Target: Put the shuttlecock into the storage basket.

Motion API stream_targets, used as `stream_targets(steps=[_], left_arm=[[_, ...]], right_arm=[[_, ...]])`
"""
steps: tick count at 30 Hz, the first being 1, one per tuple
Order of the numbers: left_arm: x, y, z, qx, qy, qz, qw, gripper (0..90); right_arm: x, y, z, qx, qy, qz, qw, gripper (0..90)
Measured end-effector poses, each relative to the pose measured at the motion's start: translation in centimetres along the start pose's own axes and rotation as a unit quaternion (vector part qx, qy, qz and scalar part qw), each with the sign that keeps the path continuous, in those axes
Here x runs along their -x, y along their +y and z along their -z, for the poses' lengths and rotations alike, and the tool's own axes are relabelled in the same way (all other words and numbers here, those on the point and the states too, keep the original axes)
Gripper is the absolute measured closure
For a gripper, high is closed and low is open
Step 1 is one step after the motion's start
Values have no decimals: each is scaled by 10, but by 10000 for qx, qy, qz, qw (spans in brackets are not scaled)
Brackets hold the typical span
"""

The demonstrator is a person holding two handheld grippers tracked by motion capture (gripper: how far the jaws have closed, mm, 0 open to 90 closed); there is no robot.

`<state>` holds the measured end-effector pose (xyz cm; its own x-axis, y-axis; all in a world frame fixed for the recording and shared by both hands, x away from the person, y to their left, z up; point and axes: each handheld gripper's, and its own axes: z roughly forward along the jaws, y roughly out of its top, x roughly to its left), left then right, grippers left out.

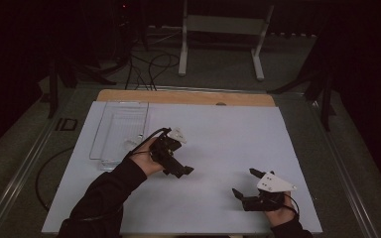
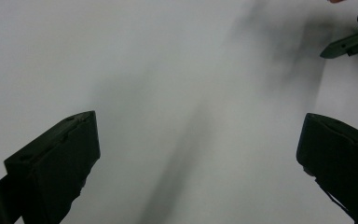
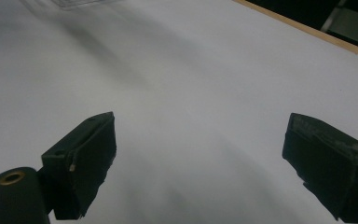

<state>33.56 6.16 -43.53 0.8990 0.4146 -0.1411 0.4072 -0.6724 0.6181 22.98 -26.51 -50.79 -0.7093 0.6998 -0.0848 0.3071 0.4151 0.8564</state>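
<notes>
High view: clear plastic tray (image 1: 120,130) lies at centre-left of the frame on the white table sheet (image 1: 218,134), its long axis running toward the top of the frame. The left gripper (image 1: 178,168) sits just to the right of and below the tray's near end, jaws pointing lower right, away from it. The right gripper (image 1: 243,184) is at lower right, well apart from the tray, so the left hand is nearer (judgement: a reach for the tray falls to it, after turning back toward the upper left).

Left gripper view: jaws stand wide apart, nothing between them. The other gripper's jaw tip (image 2: 349,44) shows at upper right.

Right gripper view: jaws wide apart, empty. A tray edge (image 3: 81,3) shows at top left, transparent, seemingly empty (contents hard to tell).
</notes>
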Motion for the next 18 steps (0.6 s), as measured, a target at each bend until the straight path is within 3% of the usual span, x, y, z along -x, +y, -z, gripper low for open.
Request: stream_targets(steps=[8,11,14,18], left_arm=[[18,-11,-15,22,-194,-245,9995,1],[23,-15,-17,3,-155,-303,9994,1],[28,-24,-20,46,-111,-302,9995,1],[33,-34,-21,78,-210,-310,9993,1]], right_arm=[[0,0,0,0,4,7,10000,98],[0,0,0,6,0,16,10000,98],[0,0,0,6,-3,8,10000,98],[0,0,-1,-4,1,15,10000,98]])
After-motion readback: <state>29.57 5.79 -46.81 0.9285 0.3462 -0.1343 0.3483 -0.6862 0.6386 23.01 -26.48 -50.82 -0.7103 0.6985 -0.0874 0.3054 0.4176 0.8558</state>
